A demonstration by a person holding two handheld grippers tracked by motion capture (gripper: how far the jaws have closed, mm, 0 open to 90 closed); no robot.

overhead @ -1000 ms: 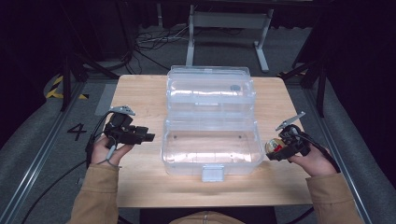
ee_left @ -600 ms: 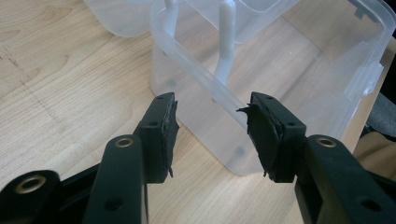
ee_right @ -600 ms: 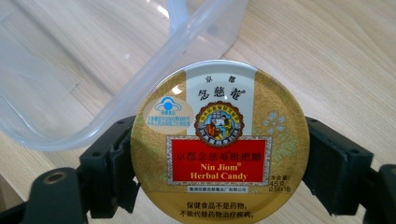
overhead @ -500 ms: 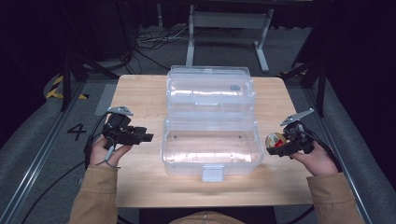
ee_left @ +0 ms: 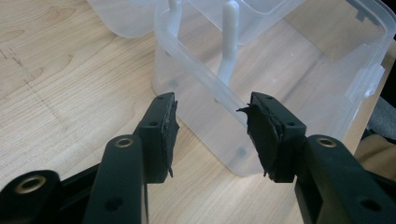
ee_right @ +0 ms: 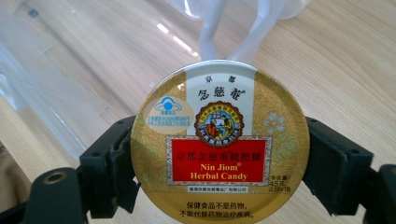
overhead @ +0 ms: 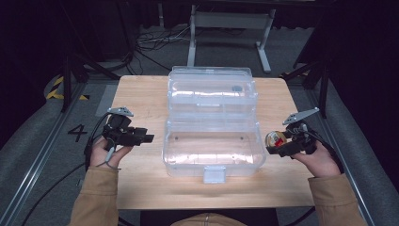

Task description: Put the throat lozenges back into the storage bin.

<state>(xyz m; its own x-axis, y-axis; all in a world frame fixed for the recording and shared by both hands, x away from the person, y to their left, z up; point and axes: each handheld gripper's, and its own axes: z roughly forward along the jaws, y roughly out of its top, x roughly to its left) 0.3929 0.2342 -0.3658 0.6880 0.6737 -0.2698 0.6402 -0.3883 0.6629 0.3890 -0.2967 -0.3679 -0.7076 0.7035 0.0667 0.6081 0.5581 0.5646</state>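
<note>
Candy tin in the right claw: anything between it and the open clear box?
Nothing visible. The candy tin sits clamped in the right claw beside the clear box, whose lid is swung back. Its near compartment looks empty; only the box's right wall to clear.

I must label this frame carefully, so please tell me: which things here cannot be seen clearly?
- Candy tin: right gripper view; bottom edge cuts its lowest text, and the small print is too small to read.
- Round spot on the clear plastic box: high view; too small to identify.
- Left gripper: left gripper view; body cut off below.
</note>
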